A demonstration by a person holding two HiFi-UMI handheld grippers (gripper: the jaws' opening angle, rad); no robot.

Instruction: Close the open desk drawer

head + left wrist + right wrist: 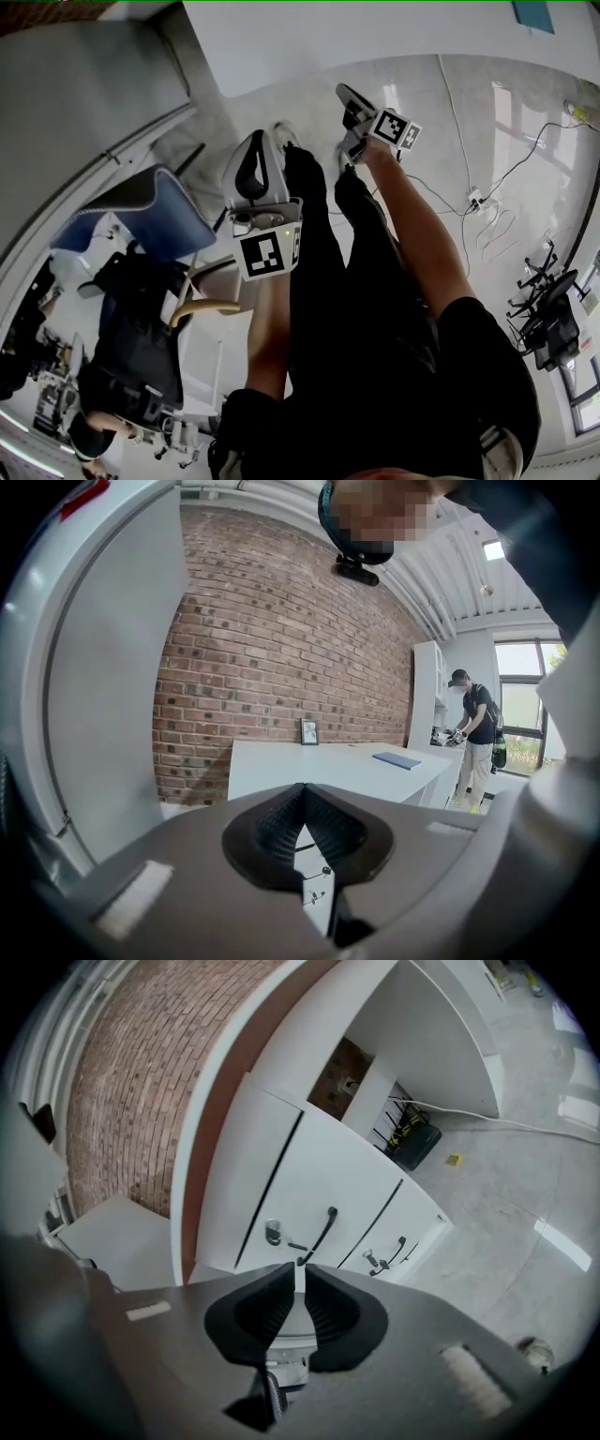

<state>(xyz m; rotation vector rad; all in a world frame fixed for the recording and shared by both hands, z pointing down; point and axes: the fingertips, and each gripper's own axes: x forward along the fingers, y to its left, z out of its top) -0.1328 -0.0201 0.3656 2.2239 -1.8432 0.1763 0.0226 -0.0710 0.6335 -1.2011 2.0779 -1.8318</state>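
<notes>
In the right gripper view a white drawer cabinet (309, 1194) stands under a white desk (281, 1044). Its fronts carry black handles (323, 1230) and small locks (273, 1233). The drawer front furthest right (412, 1227) seems to stand out a little. My right gripper (300, 1274) points at the cabinet from some way off, its jaws a narrow gap apart with nothing between them. My left gripper (305, 791) is shut and empty, aimed at a brick wall and another white desk (328, 761). In the head view both the left gripper (261, 150) and the right gripper (352, 122) hang over the floor in front of my legs.
A blue chair (155, 211) stands to my left. Cables and a power strip (476, 199) lie on the floor at the right, with black office chairs (548, 319) beyond them. A black bag (412, 1138) sits under the desk. A person (476, 728) stands far off.
</notes>
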